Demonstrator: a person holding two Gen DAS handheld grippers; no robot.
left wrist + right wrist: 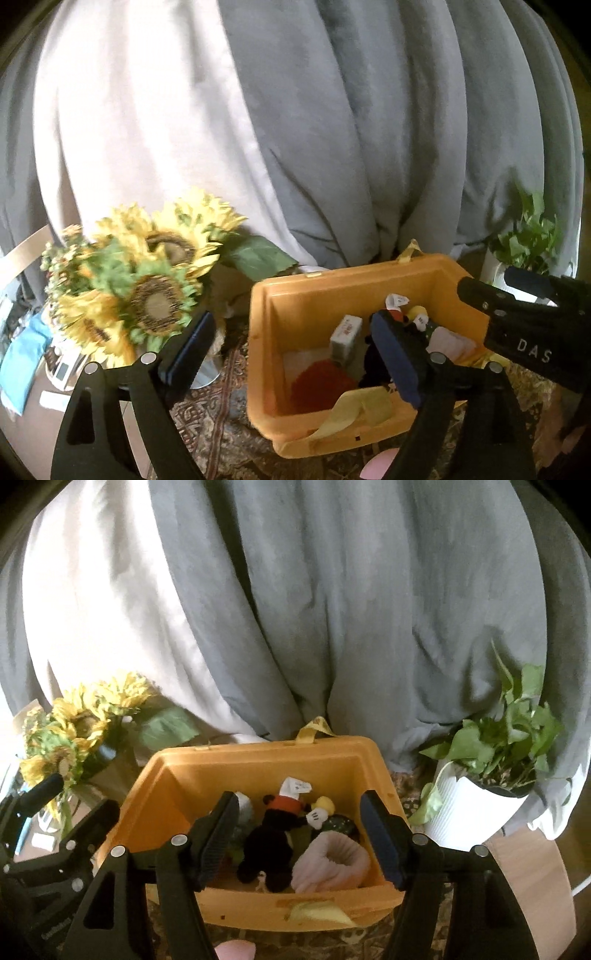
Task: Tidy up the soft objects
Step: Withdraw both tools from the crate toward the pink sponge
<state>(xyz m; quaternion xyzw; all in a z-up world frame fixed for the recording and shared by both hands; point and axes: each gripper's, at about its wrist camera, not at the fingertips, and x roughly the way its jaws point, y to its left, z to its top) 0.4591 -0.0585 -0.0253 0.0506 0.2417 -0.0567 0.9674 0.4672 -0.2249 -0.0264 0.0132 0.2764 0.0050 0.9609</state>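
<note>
An orange bin (258, 332) (155, 797) stands on a patterned cloth. It holds soft things: a black plush mouse (269, 842), a pink ribbed cloth (332, 860), a dark spotted item (338, 823), a red fuzzy item (321, 380) and a grey-white block (345, 338). My right gripper (303, 838) is open and empty, hovering over the bin's near side above the mouse. It also shows in the left wrist view (517, 299). My left gripper (291, 354) is open and empty, straddling the bin's left wall. A pink object (234, 950) lies on the cloth near the bin.
A vase of sunflowers (147, 280) (74, 723) stands left of the bin. A white pot with a green plant (491, 771) stands to its right. Grey and white curtains (332, 609) hang behind. A yellow strap (314, 729) sticks up at the bin's far rim.
</note>
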